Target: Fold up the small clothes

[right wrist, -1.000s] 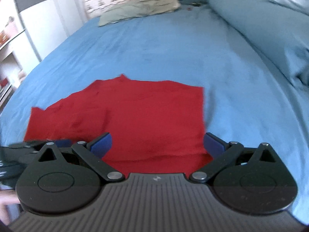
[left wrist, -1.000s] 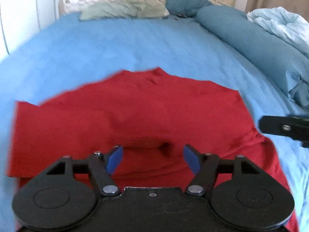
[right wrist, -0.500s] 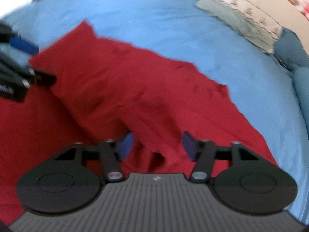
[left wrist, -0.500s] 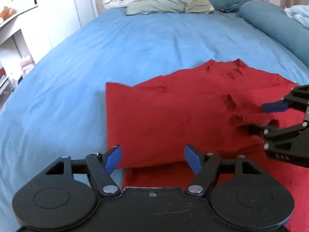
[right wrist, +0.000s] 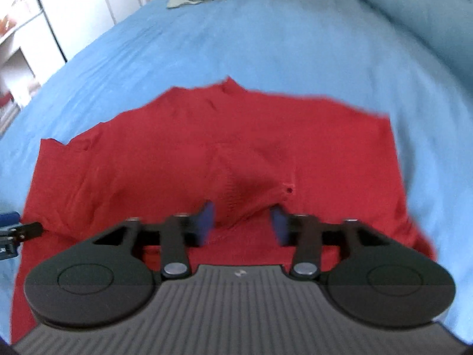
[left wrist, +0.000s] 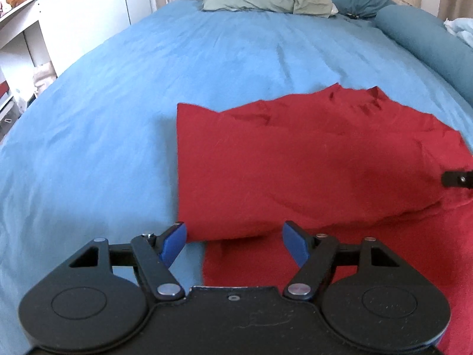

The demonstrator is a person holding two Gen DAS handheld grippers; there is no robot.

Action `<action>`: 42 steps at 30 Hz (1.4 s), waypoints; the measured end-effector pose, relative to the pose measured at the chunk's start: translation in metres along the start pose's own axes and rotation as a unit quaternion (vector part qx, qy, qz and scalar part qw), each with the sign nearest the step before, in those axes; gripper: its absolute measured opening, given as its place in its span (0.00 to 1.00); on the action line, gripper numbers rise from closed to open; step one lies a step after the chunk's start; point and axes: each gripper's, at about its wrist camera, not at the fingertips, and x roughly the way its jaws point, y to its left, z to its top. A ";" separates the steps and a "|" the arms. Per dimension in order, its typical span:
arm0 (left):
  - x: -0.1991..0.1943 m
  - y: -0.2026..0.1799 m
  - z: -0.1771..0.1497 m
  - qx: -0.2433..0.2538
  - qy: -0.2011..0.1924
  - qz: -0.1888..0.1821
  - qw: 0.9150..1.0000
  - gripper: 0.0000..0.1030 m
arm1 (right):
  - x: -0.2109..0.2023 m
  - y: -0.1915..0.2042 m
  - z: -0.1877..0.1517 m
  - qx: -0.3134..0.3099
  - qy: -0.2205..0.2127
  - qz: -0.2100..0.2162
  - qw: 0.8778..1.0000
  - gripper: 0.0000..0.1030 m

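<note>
**Red garment part-folded on bed; both grippers empty**

The garment (left wrist: 310, 171) lies on the blue sheet (left wrist: 207, 59), one flap doubled over the body. Left gripper (left wrist: 233, 244): jaws apart, nothing between them; the flap's folded corner lies just ahead of them. Right gripper (right wrist: 242, 219): jaws apart, having just been opening; a ribbed cuff (right wrist: 245, 192) sits slack between the pads, not pinched. Pillows (left wrist: 266, 0) lie well ahead.

Left gripper (left wrist: 233, 241) agape – right gripper (right wrist: 241, 222) reopening, both empty.
</note>
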 end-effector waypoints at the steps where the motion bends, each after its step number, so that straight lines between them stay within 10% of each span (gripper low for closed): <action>1: 0.002 0.001 -0.001 0.000 0.001 0.003 1.000 0.74 | 0.001 -0.002 -0.002 0.006 0.001 0.001 1.000 0.76; 7: 0.010 0.010 -0.010 0.006 0.008 0.018 1.000 0.74 | 0.001 -0.013 0.001 0.093 -0.018 0.006 0.995 0.71; 10: 0.010 0.013 -0.013 0.010 0.005 0.020 1.000 0.74 | 0.003 -0.011 0.013 0.091 -0.008 -0.014 0.996 0.22; 20: 0.029 0.000 0.007 0.005 -0.012 0.031 0.999 0.58 | -0.063 -0.027 0.069 0.040 -0.112 -0.069 0.990 0.20; 24: 0.031 -0.003 0.007 0.003 -0.003 0.019 1.000 0.37 | -0.048 -0.066 0.058 0.043 -0.077 -0.108 0.990 0.20; 29: 0.026 0.003 -0.002 -0.004 0.005 0.029 1.000 0.35 | -0.008 -0.088 0.023 0.024 -0.009 -0.123 0.992 0.20; 34: 0.010 0.003 -0.001 0.010 0.008 0.031 0.999 0.36 | -0.015 -0.087 0.012 0.006 -0.011 -0.120 0.993 0.36; 36: -0.008 -0.002 0.002 0.029 -0.018 0.015 0.999 0.44 | -0.025 -0.082 0.012 -0.007 -0.024 -0.125 0.992 0.83; 38: -0.023 -0.013 0.007 0.050 -0.042 -0.005 0.998 0.51 | -0.042 -0.069 0.008 -0.036 -0.061 -0.115 0.991 0.98; 42: -0.022 -0.033 0.019 0.069 -0.046 -0.048 0.995 0.52 | -0.046 -0.049 0.009 -0.068 -0.060 -0.067 0.994 1.00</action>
